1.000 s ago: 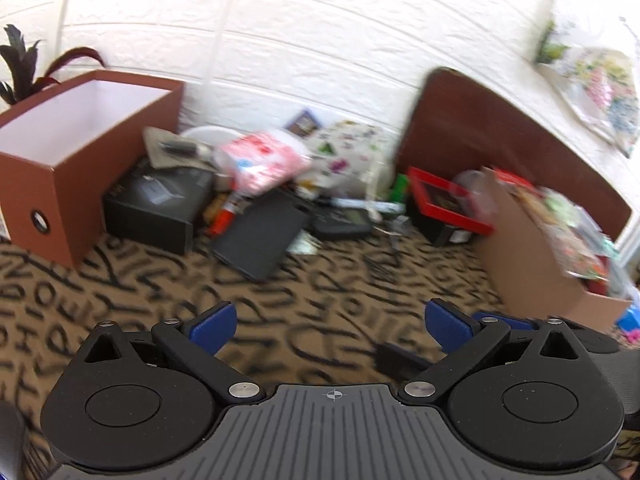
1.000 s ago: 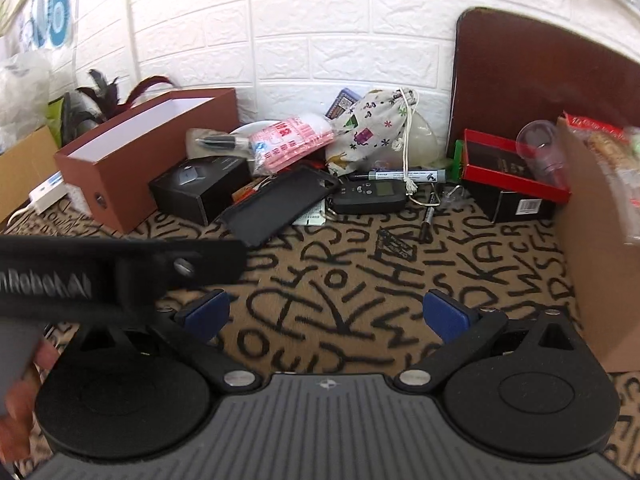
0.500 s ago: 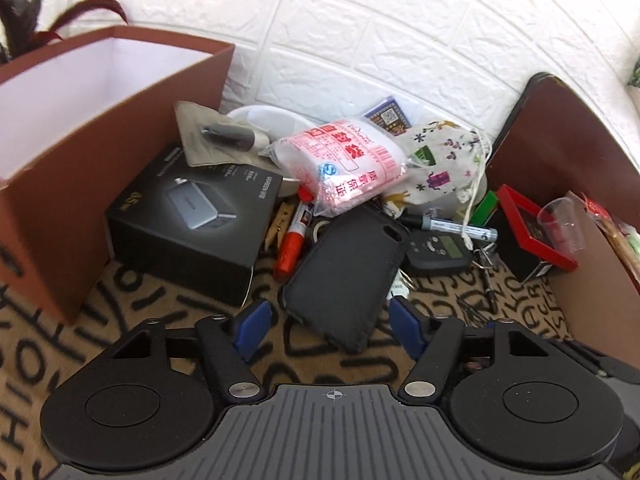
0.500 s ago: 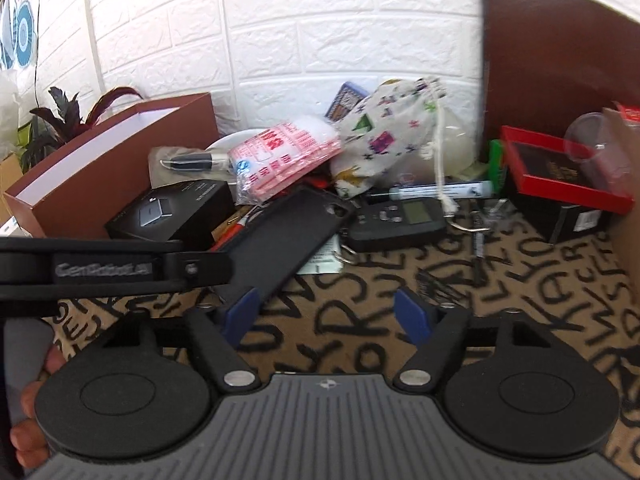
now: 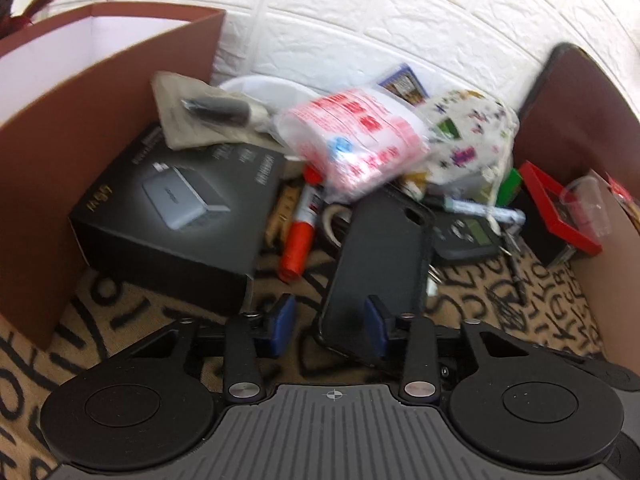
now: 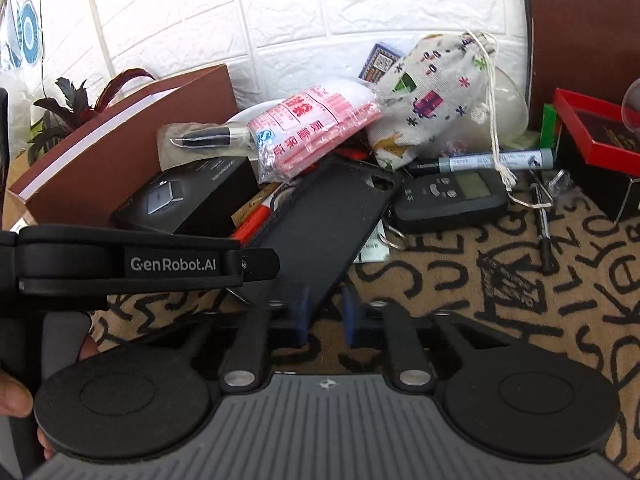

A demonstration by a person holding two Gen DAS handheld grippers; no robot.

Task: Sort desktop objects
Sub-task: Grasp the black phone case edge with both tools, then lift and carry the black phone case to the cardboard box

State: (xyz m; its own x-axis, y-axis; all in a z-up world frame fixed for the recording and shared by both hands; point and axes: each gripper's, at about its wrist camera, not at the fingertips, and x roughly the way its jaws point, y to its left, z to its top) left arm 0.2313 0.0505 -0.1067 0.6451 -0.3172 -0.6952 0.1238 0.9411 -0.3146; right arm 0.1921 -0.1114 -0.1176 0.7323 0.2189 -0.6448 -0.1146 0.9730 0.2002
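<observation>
A black phone case (image 5: 380, 256) lies slanted on the lettered mat at the front of a pile of desk clutter. My left gripper (image 5: 328, 324) is at its near end. The jaws are closing, the case's near left corner lies between them, and the left pad stands clear of it. In the right wrist view the same case (image 6: 328, 220) runs down to my right gripper (image 6: 326, 314). Those jaws are closing to a narrow gap on the case's near corner. The left tool's black housing (image 6: 172, 264) crosses that view.
A tall brown box (image 5: 100, 120) stands left, with a black product box (image 5: 172, 216) beside it. Behind the case lie a red marker (image 5: 298, 240), a pink packet (image 5: 352, 140), a cloth pouch (image 5: 468, 136) and a black handheld device (image 6: 452, 200). A cardboard box (image 5: 608, 280) walls the right.
Both grippers have come forward and down to the pile. Their jaws have gone from wide apart to narrow, the right almost together. The phone case now sits at both sets of fingertips.
</observation>
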